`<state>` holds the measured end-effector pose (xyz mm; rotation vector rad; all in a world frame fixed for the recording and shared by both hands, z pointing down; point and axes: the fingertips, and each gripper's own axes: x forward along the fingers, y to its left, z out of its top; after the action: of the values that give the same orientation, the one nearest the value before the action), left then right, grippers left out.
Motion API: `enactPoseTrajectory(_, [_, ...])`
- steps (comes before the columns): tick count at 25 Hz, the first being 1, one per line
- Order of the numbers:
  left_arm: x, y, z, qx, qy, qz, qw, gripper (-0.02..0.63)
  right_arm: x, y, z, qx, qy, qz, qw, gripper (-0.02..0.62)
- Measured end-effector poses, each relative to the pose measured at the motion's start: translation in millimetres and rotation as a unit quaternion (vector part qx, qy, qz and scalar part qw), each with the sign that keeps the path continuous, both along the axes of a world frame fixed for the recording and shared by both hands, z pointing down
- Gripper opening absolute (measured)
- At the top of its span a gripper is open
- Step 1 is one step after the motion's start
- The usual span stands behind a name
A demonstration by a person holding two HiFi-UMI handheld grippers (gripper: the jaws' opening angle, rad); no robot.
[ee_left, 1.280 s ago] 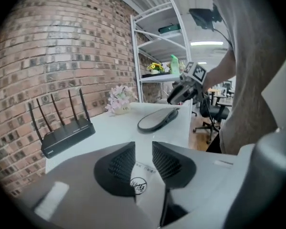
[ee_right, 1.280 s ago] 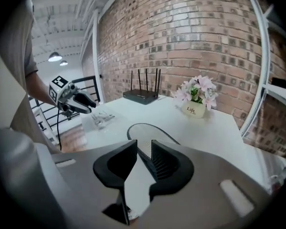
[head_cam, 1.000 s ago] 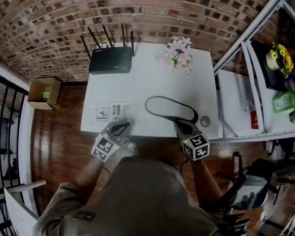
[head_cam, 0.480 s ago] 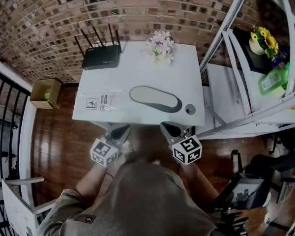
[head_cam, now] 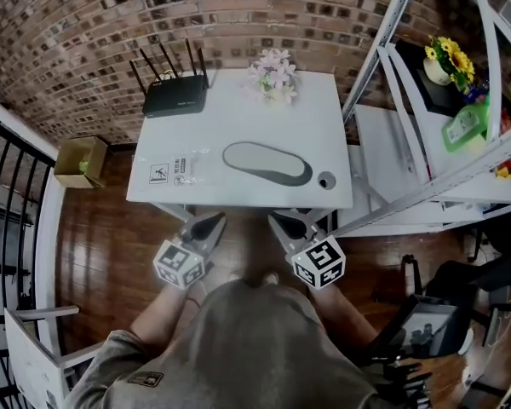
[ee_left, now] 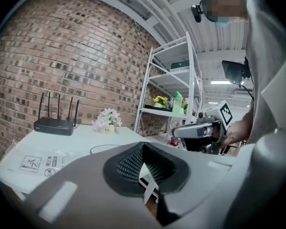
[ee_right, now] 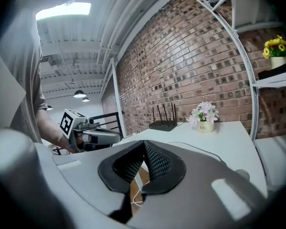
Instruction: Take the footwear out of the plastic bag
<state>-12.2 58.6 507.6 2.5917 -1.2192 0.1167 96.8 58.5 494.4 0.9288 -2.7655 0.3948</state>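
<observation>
Grey slipper [head_cam: 266,162] lies flat on the white desk [head_cam: 324,135], ahead of both grippers and a little nearer my right gripper [head_cam: 281,222]. It is out of the plastic bag [head_cam: 177,171], which lies flat just beside the slipper, ahead of my left gripper [head_cam: 213,221]. Both grippers hang off the desk's near edge, above the wood floor [head_cam: 102,228], touching nothing. Jaws on each are pressed together, nothing between them. Small round cap [head_cam: 326,180] sits ahead and right of the right gripper. Router [head_cam: 175,99] and flowers [head_cam: 272,71] stand beyond the slipper, at the far edge.
</observation>
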Motion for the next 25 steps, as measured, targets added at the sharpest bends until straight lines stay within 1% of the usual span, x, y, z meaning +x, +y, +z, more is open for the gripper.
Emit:
enactPoseTrajectory(4, [-7.4,-6.4,-11.9,0.004,0.010,0.005,0.9999,0.002,-9.4,1.7,-5.1,-0.001,0.002,0.005,1.000,0.014])
enactPoseTrajectory(8, [-9.7,-9.4,-13.3,0.003,0.014,0.014,0.9998,0.002,-16.5,1.1,-8.2,0.001,0.004,0.009,1.000,0.014])
enactPoseTrajectory(18, [-4.4,-10.8,-11.3,-0.002,0.013,0.038,0.9992,0.002,-13.4,-1.4,-8.9,0.002,0.008,0.029,1.000,0.014])
enactPoseTrajectory(25, [-3.5,-6.2,-11.9,-0.004,0.012,0.047,0.9988,0.002,-15.7,3.3,-8.0,0.001,0.008,0.032,0.999,0.014])
